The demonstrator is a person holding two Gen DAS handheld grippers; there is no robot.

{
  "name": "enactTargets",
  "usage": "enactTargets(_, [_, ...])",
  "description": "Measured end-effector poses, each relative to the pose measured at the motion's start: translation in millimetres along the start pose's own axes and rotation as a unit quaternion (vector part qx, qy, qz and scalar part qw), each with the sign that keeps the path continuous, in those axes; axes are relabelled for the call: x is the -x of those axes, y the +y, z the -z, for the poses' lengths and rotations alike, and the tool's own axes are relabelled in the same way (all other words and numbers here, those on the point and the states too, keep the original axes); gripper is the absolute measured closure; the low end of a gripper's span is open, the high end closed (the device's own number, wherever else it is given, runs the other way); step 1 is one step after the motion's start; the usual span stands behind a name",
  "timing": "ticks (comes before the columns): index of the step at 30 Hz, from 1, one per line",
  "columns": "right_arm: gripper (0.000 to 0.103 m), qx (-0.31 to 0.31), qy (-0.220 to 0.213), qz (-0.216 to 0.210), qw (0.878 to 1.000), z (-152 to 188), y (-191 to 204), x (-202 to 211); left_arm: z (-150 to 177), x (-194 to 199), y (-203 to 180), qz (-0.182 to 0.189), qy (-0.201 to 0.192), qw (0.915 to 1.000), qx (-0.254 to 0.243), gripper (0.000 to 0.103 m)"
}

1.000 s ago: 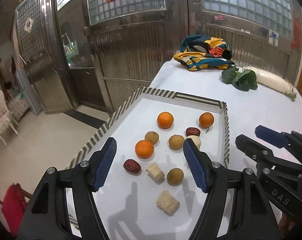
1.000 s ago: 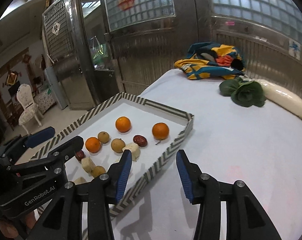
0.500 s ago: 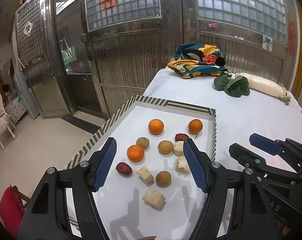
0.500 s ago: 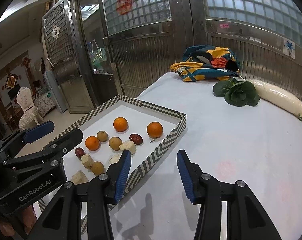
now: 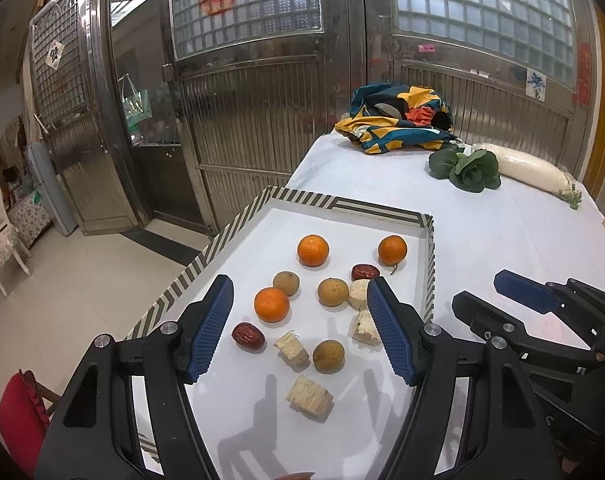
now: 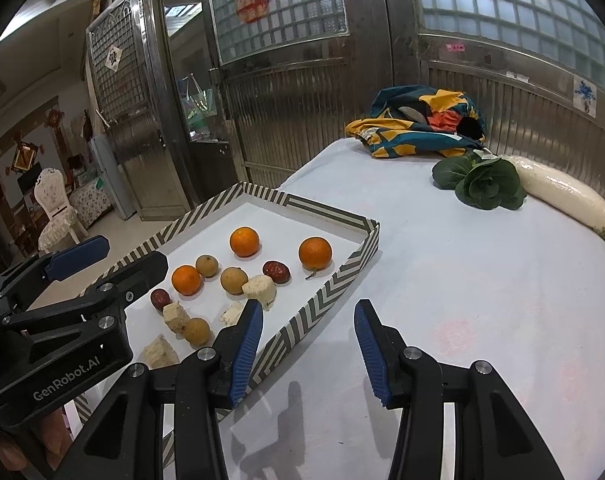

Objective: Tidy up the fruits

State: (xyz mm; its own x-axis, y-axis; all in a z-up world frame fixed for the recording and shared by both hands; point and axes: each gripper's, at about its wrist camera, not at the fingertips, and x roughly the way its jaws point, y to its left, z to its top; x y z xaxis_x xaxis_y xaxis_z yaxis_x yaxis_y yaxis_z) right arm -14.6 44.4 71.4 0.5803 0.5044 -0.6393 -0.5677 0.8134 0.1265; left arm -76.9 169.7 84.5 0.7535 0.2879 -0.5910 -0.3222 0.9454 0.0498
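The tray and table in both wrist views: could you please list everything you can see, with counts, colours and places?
Shallow tray with striped rim: one, white floor, grey-and-white edge, on the table's left part.
Round orange tangerines: three, orange, in the tray's far half.
Round tan longans: three, brownish, mid and near tray.
Wrinkled red dates: two, dark red, one left, one far right.
Pale cut chunks: four, cream, near and right side.
Patterned cloth bundle: one, teal-yellow-orange, table's far end.
Leafy green vegetable: one, dark green, far right.
Long white radish: one, white, beside the greens.
White-covered table: one.
Left gripper: open, over the tray.
Right gripper: open, over tray edge and table.
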Motion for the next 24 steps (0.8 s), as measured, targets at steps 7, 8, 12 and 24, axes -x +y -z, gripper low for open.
enactTargets(7, [0.057, 0.002, 0.004, -0.001, 1.000, 0.4, 0.6, -3.2, -0.1, -2.0, 3.7, -0.002, 0.002, 1.0000, 0.001, 0.033])
enactTargets(8, [0.057, 0.002, 0.005, -0.001, 1.000, 0.6, 0.6, -3.7, -0.2, -2.3, 3.7, -0.002, 0.002, 1.0000, 0.001, 0.033])
enactTargets(12, [0.057, 0.004, 0.011, -0.002, 1.000, 1.9, 1.3, -6.7, -0.4, -4.2, 3.8, -0.001, 0.004, 1.0000, 0.001, 0.033])
enactTargets(24, [0.057, 0.001, 0.016, -0.003, 1.000, 5.1, -0.9, -9.3, -0.2, -3.2, 0.2, 0.003, -0.008, 1.0000, -0.001, 0.033])
